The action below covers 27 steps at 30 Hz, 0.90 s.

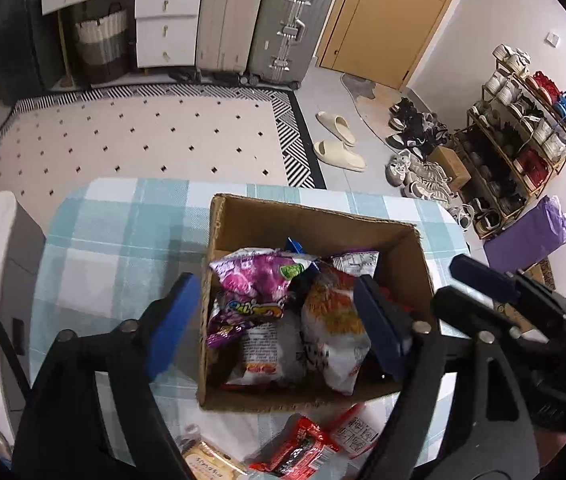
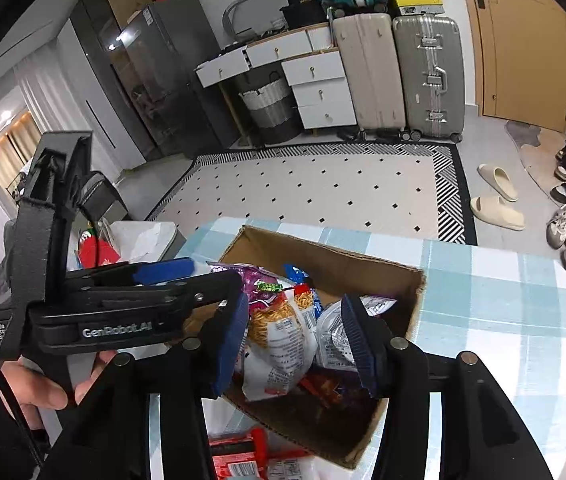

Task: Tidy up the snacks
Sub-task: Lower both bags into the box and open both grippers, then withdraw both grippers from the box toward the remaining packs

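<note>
Both tools, left (image 1: 275, 320) and right (image 2: 299, 340), hang open, empty, over centre-frame snack box (image 1: 307, 220); drop step done, next grab red packet (image 1: 303, 448) on worktop (image 1: 123, 232) at bottom edge.

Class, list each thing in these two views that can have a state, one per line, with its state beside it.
Cardboard box: open-topped, holding several snack packets.
Purple snack packet: in the box, sealed.
Red snack packet: outside the box, on the tablecloth.
Left gripper: open, nothing between its fingers.
Right gripper: open over the box, gripping nothing.
Door: closed.
Top drawer: pulled out.
</note>
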Each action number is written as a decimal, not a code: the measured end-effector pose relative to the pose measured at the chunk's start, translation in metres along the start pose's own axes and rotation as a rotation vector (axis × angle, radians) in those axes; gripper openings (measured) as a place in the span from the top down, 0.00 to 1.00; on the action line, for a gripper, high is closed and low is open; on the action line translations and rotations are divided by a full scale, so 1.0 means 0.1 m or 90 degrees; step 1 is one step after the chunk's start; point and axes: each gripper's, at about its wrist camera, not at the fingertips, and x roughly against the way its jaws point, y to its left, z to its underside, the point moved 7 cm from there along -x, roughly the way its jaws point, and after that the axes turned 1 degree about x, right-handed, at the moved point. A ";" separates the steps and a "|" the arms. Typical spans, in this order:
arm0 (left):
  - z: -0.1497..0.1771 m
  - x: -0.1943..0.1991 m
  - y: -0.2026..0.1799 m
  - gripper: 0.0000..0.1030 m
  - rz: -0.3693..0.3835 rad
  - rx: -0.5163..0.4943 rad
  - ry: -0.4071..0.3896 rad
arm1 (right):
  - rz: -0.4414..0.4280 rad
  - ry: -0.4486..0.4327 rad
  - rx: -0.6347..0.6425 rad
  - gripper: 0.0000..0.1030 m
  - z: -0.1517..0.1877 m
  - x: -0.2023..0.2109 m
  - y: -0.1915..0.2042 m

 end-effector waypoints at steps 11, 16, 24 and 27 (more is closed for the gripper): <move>0.23 0.78 -0.05 0.24 -0.091 -0.046 -0.084 | -0.025 -0.061 -0.017 0.43 0.03 0.60 0.06; 0.41 1.41 -0.11 0.22 -0.100 -0.066 -0.184 | -0.042 -0.122 -0.016 0.35 0.17 1.02 0.16; 0.83 1.94 -0.28 0.15 -0.120 -0.080 -0.229 | -0.052 -0.176 -0.004 0.26 0.47 1.51 0.31; 0.98 2.06 -0.35 0.12 -0.142 -0.089 -0.245 | -0.039 -0.204 0.014 0.18 0.57 1.72 0.39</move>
